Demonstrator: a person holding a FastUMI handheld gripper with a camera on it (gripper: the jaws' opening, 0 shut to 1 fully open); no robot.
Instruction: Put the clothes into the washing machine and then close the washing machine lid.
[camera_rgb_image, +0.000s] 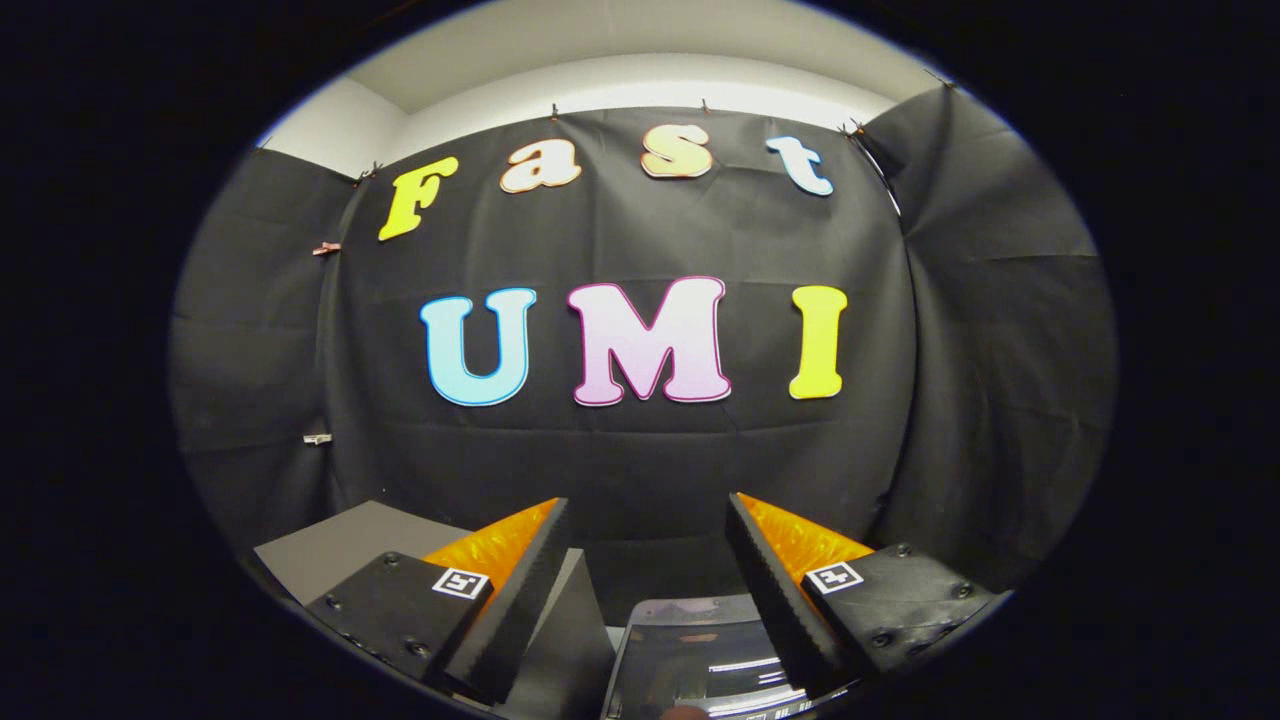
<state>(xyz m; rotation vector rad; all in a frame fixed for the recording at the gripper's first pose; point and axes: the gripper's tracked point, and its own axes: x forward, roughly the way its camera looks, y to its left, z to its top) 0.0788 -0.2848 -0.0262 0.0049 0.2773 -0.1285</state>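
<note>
Held high with fingers (540, 570) spread wide and empty, gripper (648, 515) facing the black cloth wall (640, 460), glossy washing machine lid (700, 655) low between and below the fingers, long axis indiscernible, grey panel (335, 545) lying left.

We count one gripper (648, 520) with two fingers (520, 590) spread wide apart and holding nothing, one shiny washing machine lid (700, 650) low between them, and one grey counter (340, 545).
</note>
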